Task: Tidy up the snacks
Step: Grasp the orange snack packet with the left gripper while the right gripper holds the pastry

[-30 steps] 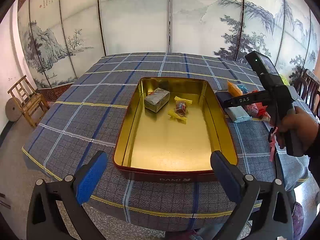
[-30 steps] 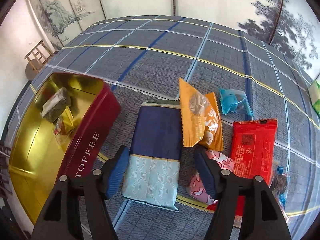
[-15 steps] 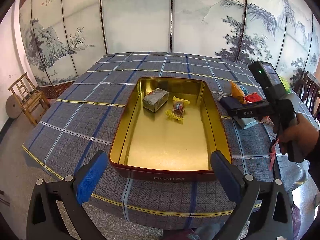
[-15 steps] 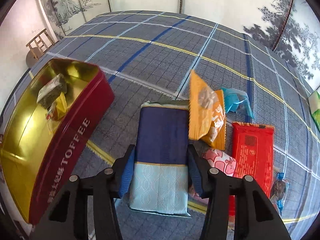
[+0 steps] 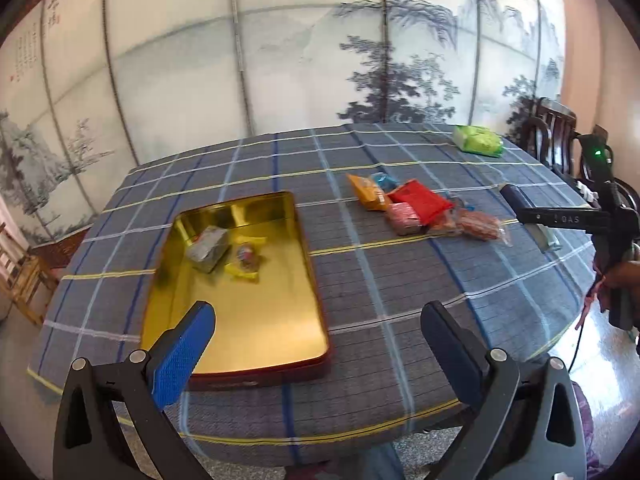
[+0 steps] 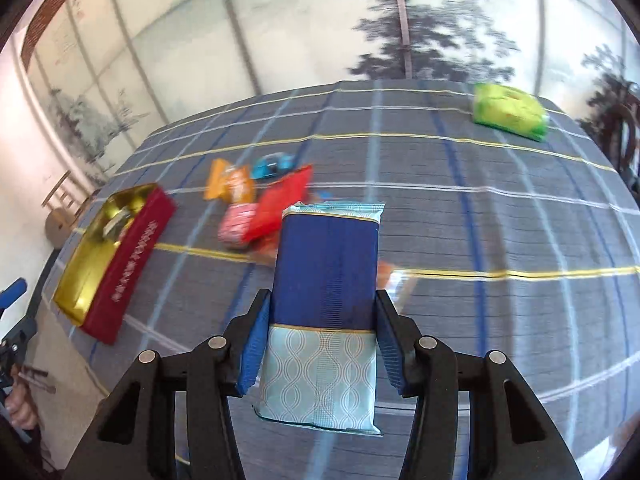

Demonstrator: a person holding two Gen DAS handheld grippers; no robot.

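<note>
My right gripper (image 6: 322, 304) is shut on a dark blue and pale blue packet (image 6: 324, 280), held lengthwise between its blue pads above the checked tablecloth. To its left, a loose pile holds an orange packet (image 6: 230, 186), a red packet (image 6: 280, 206), a pink sweet (image 6: 236, 226) and a blue candy (image 6: 274, 164). The gold-lined red tin (image 5: 310, 264) sits left of the pile. It holds a grey wrapped block (image 5: 208, 249) and a yellow-wrapped candy (image 5: 246, 260). My left gripper (image 5: 318, 312) stands open and holds nothing, near the tin's front right corner.
A green pack (image 5: 478, 141) lies at the far right of the table. Dark wooden chairs (image 5: 552, 136) stand past the right edge, and a light wooden chair (image 6: 64, 200) is on the floor at the left. A painted screen backs the table.
The right gripper closed on the blue packet, lifted it off the cloth and carried it right, away from the tin. The left gripper shifted, so the tin now lies more to its left.
</note>
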